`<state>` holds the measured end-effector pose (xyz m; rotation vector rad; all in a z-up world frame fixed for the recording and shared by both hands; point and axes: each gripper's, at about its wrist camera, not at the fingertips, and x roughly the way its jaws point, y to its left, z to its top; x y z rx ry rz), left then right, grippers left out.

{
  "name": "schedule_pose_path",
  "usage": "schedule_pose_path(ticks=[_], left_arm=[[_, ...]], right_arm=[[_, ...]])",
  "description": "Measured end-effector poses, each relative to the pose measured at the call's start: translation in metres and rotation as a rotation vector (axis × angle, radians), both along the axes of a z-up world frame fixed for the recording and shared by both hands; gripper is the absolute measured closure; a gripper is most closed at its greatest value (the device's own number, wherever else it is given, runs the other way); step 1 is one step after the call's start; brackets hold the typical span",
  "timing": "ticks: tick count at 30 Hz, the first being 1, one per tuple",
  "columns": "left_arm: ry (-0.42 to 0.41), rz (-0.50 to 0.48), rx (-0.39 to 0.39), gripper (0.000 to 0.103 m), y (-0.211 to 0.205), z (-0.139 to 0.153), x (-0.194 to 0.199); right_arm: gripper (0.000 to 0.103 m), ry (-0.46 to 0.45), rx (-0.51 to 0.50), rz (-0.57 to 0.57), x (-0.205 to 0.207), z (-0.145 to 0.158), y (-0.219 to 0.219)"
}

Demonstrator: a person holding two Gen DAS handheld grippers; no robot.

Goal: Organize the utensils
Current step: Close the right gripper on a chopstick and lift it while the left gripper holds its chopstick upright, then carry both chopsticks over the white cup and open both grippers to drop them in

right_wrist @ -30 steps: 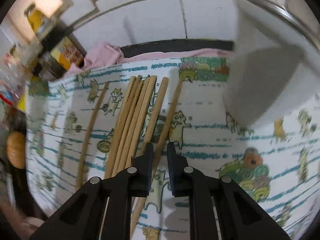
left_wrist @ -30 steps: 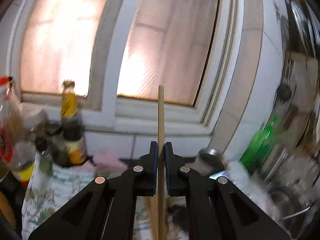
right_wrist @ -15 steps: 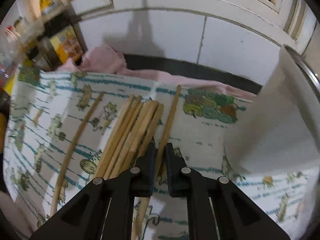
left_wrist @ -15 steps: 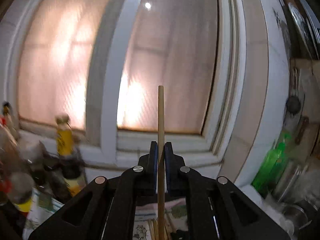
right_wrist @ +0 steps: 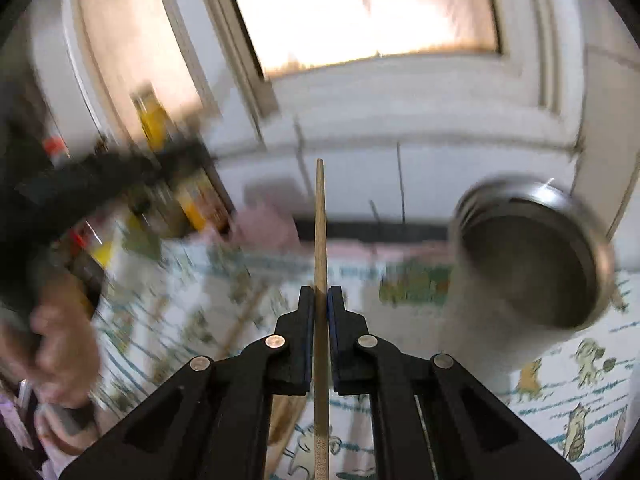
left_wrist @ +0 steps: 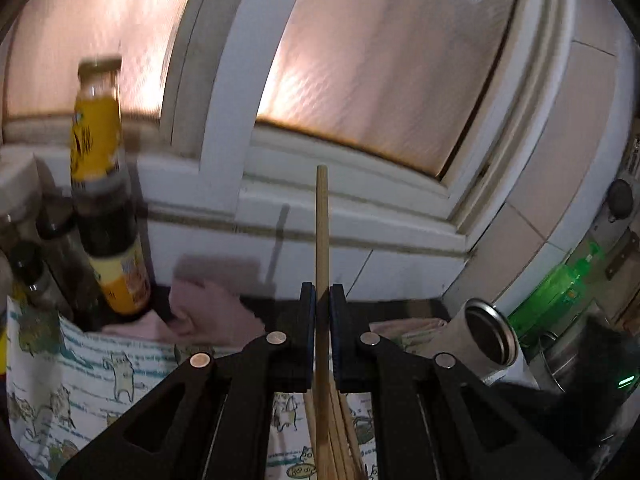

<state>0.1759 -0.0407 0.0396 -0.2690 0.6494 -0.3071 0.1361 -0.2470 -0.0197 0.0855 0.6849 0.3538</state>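
My left gripper (left_wrist: 322, 294) is shut on a wooden chopstick (left_wrist: 321, 224) that stands up between the jaws, lifted above the cat-print cloth (left_wrist: 92, 364). Several more chopsticks (left_wrist: 340, 432) lie on the cloth below it. My right gripper (right_wrist: 320, 296) is shut on another wooden chopstick (right_wrist: 320, 224), raised off the cloth (right_wrist: 560, 392). A steel cup (right_wrist: 528, 256) with an open mouth stands to the right of it and also shows in the left wrist view (left_wrist: 486, 336). A few chopsticks (right_wrist: 240, 320) lie blurred on the cloth.
Sauce bottles (left_wrist: 104, 208) and jars stand at the back left by the window sill. A pink rag (left_wrist: 212, 312) lies behind the cloth. A green bottle (left_wrist: 556, 292) and metal ware are at the right. A hand (right_wrist: 60, 352) shows at the left.
My right gripper has closed on a chopstick and lifted it off the cloth, tilting up toward the window. My left gripper has tilted back down with its chopstick still held.
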Motion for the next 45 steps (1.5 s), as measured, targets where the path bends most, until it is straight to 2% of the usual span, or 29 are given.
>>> schedule_pose_path(ticks=[3, 6, 10, 13, 14, 16, 18, 21, 23, 25, 28, 31, 33, 36, 39, 41, 45], left_arm=[[0.059, -0.016, 0.021, 0.097, -0.006, -0.010, 0.006], [0.055, -0.048, 0.012, 0.097, -0.012, -0.012, 0.006], [-0.057, -0.108, -0.044, 0.097, -0.016, 0.000, -0.012], [-0.190, -0.182, -0.143, 0.097, -0.014, 0.016, -0.036], [-0.240, -0.202, -0.172, 0.097, -0.013, 0.020, -0.045], [-0.347, -0.223, -0.235, 0.097, -0.010, 0.027, -0.064], [-0.414, -0.228, -0.287, 0.097, -0.009, 0.029, -0.074], [-0.446, -0.110, -0.266, 0.097, -0.016, 0.028, -0.071], [-0.382, -0.115, -0.312, 0.097, -0.022, 0.031, -0.057], [-0.393, -0.128, -0.368, 0.097, -0.024, 0.043, -0.055], [-0.466, -0.078, -0.321, 0.097, -0.040, 0.061, -0.057], [-0.416, -0.104, -0.352, 0.097, -0.057, 0.060, -0.040], [-0.408, -0.108, -0.330, 0.097, -0.072, 0.055, -0.033], [-0.415, -0.096, -0.248, 0.097, -0.093, 0.048, -0.031], [-0.372, -0.113, -0.200, 0.097, -0.105, 0.032, -0.026], [-0.348, -0.125, -0.156, 0.097, -0.108, 0.023, -0.028], [-0.315, -0.163, -0.108, 0.096, -0.103, 0.014, -0.035]], right_arm=[[0.095, -0.129, 0.062, -0.027, -0.015, 0.024, -0.016], [0.095, -0.200, 0.121, -0.048, -0.025, 0.037, -0.030], [0.095, -0.310, 0.202, -0.110, -0.040, 0.049, -0.044], [0.095, -0.511, 0.290, -0.198, -0.065, 0.062, -0.063], [0.095, -0.613, 0.341, -0.218, -0.077, 0.066, -0.072], [0.095, -0.702, 0.359, -0.272, -0.088, 0.071, -0.083], [0.095, -0.757, 0.346, -0.354, -0.090, 0.073, -0.091], [0.095, -0.753, 0.380, -0.412, -0.082, 0.070, -0.106], [0.095, -0.763, 0.394, -0.449, -0.081, 0.069, -0.114], [0.095, -0.805, 0.408, -0.498, -0.085, 0.067, -0.122], [0.095, -0.839, 0.430, -0.548, -0.086, 0.064, -0.136], [0.095, -0.832, 0.423, -0.592, -0.081, 0.060, -0.143], [0.095, -0.808, 0.417, -0.606, -0.072, 0.056, -0.144], [0.095, -0.761, 0.429, -0.590, -0.062, 0.048, -0.148], [0.095, -0.737, 0.418, -0.582, -0.056, 0.048, -0.145], [0.095, -0.671, 0.395, -0.533, -0.051, 0.049, -0.141], [0.095, -0.499, 0.436, -0.354, -0.039, 0.048, -0.137]])
